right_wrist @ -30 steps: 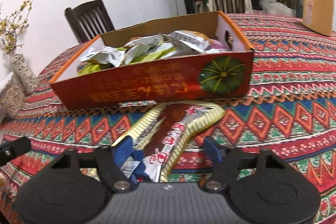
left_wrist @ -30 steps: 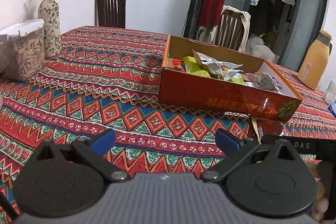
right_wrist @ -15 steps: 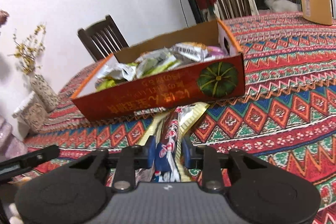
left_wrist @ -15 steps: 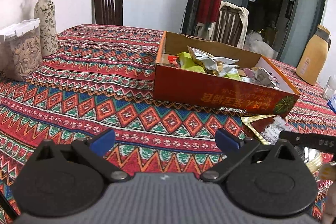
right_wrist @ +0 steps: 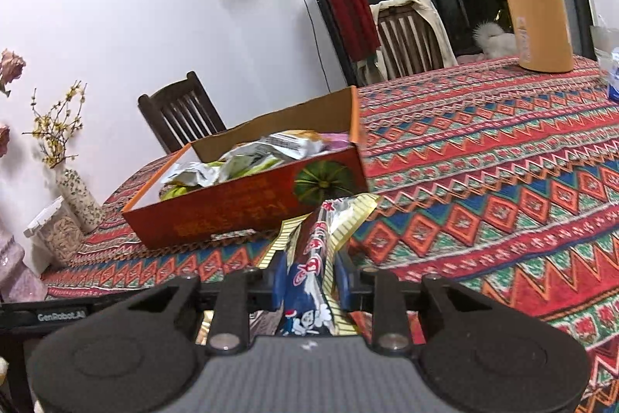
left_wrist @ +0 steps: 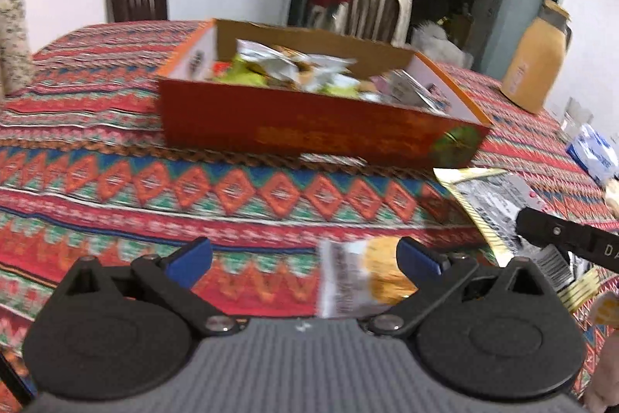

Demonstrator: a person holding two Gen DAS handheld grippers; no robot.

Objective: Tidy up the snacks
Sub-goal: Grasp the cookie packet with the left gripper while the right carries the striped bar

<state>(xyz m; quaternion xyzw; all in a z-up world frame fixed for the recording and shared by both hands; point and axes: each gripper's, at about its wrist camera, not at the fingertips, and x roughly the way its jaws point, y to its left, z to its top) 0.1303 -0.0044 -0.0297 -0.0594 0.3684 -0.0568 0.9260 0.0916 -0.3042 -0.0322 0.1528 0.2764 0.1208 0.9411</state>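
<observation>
An open orange cardboard box stands on the patterned tablecloth, with several crumpled snack packets inside. My right gripper is shut on a long red and blue packet with gold edges, held just in front of the box. The left wrist view shows that packet at the right, with a black right gripper finger over it. My left gripper is open, low over the cloth. A small white and orange packet lies between its fingers, close to the right one.
A tan thermos jug stands at the far right, with a blue and white pack near it. A flowered vase and a clear seed container stand at the left. Wooden chairs ring the table.
My right gripper has shut on the long packet and drawn it back from the box. My left gripper has moved right, and the small white and orange packet has come between its fingers.
</observation>
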